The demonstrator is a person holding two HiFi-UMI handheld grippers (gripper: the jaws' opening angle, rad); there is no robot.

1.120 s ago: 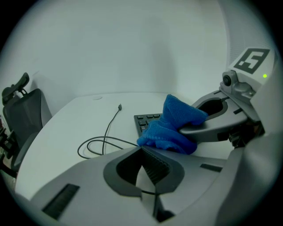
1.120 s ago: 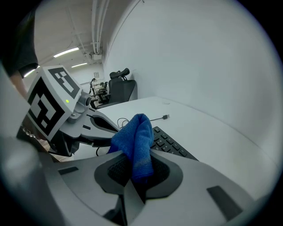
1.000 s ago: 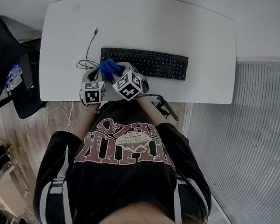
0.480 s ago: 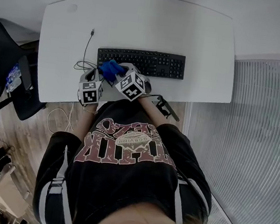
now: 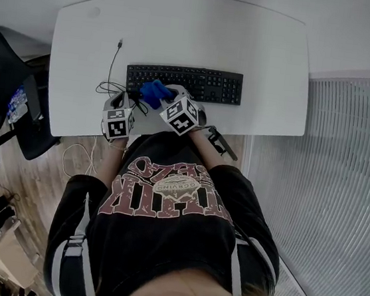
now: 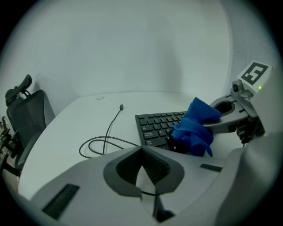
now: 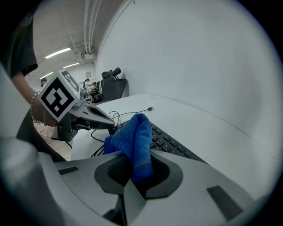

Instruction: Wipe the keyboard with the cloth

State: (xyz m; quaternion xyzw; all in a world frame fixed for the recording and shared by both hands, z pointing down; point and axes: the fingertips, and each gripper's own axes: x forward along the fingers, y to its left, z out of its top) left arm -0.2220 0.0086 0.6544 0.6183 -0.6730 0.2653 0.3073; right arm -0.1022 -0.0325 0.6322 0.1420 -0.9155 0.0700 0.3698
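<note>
Pinching the blue cloth (image 7: pixel 132 141) in the right gripper (image 7: pixel 132 172), jaws clamped on it, bunched over the left end of the keyboard (image 5: pixel 206 85). Just left of the cloth, left gripper (image 6: pixel 141 154), jaws together on nothing, near the coiled cable (image 6: pixel 99 143).

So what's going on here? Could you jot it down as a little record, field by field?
setting: white table, black chair beside it
keyboard: black, flat on the table
cloth: blue, bunched, resting on the left keys
right tongs: shut on the cloth
left tongs: shut, empty, by the keyboard's left end
cable: loose, looped left of the keyboard
stage: wiping looks under way
</note>
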